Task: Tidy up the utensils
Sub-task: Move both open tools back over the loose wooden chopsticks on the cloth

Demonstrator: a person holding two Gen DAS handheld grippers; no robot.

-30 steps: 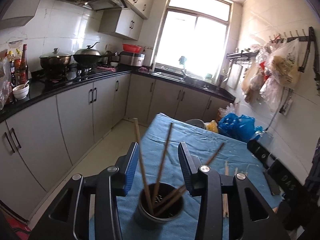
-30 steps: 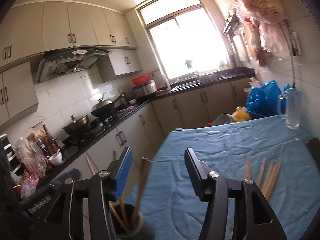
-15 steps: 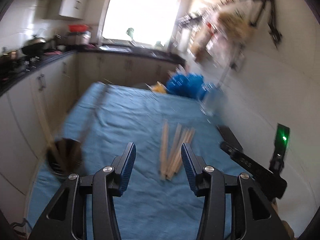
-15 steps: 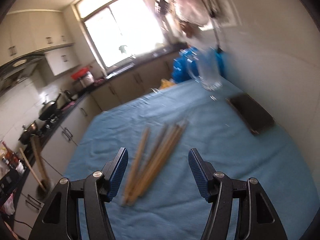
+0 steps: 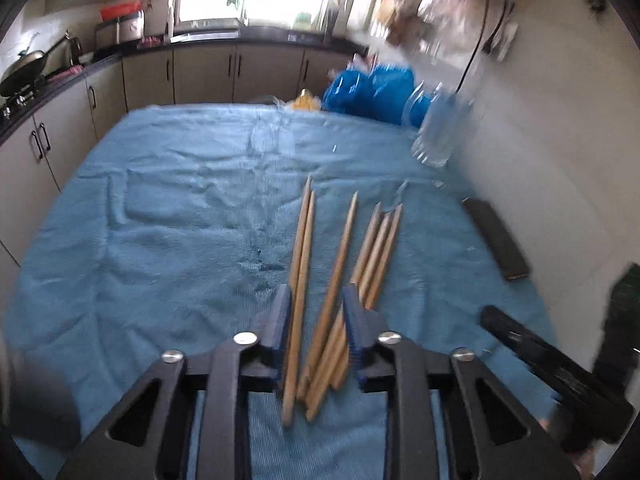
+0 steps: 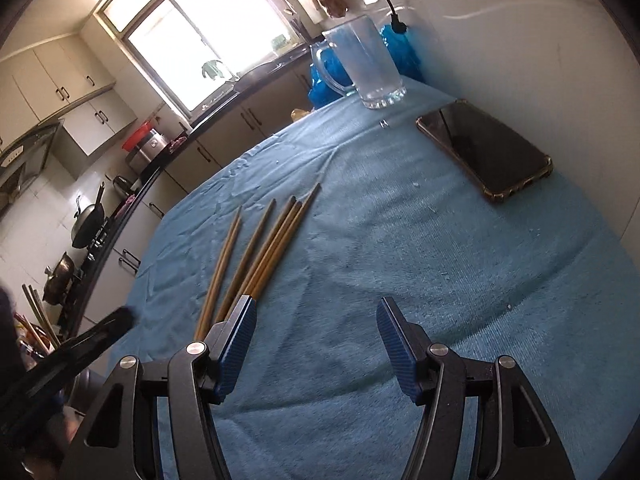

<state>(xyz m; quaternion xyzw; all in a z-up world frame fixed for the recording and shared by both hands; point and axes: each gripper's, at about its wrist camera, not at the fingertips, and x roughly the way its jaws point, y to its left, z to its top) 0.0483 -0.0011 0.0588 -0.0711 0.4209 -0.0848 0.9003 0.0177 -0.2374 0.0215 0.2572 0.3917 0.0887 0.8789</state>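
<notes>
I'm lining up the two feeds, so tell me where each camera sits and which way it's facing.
Left wrist: sits on the left gripper, tilted down over the chopsticks on the blue cloth; its closing jaws straddle several.
Right wrist: sits on the right gripper, tilted down at bare cloth, jaws open and empty; the left gripper shows at left.
Shared: chopsticks, cloth, glass mug, phone, window.

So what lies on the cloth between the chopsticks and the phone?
Nothing. In the right wrist view, only bare blue cloth separates the chopsticks from the phone.
</notes>
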